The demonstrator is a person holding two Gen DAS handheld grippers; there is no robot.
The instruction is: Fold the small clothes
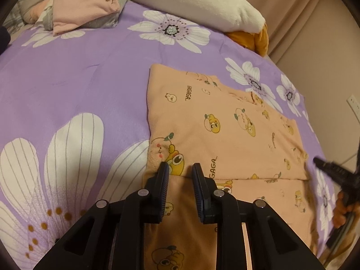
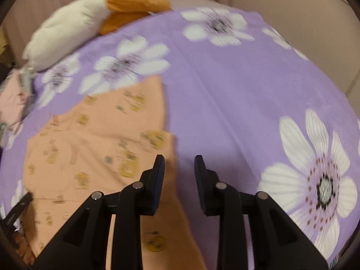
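Two tools are seen over a peach garment on a bed. Left tool (image 1: 180, 168): jaws are set apart at a moderate gap, nothing is clamped between them; peach fabric is seen through the gap and under both fingers. Contact with the cloth cannot be confirmed. Right tool (image 2: 179, 160): jaws are likewise parted, nothing is held; its left finger is over the garment's right edge, its right finger over bare bedspread. The right wrist view is motion-blurred, so fine detail is lost there.

The peach garment (image 1: 225, 135) is spread flat on the purple bedspread (image 1: 78, 78), printed with yellow cartoon figures and "GAGA" text. A folded layer is laid across it: a straight horizontal edge is seen just beyond the left tool's tips, running toward the right side. The garment's far part is stepped, with a waistband-like gathered edge visible at the far right. In the right wrist view the same garment (image 2: 96, 139) is seen at lower left, tapering toward the far end.

The right tool is also caught at the right border of the left wrist view, with the hand (image 1: 343, 209) gripping it, just beside the garment's right edge.

Farther out, a pink folded cloth (image 1: 85, 2) is stacked on grey fabric at the bed's far left, well apart from the garment. A white plush pillow (image 1: 195, 2) with an orange piece (image 1: 252, 39) lies at the far edge. A beige curtain (image 1: 292, 11) is seen behind.
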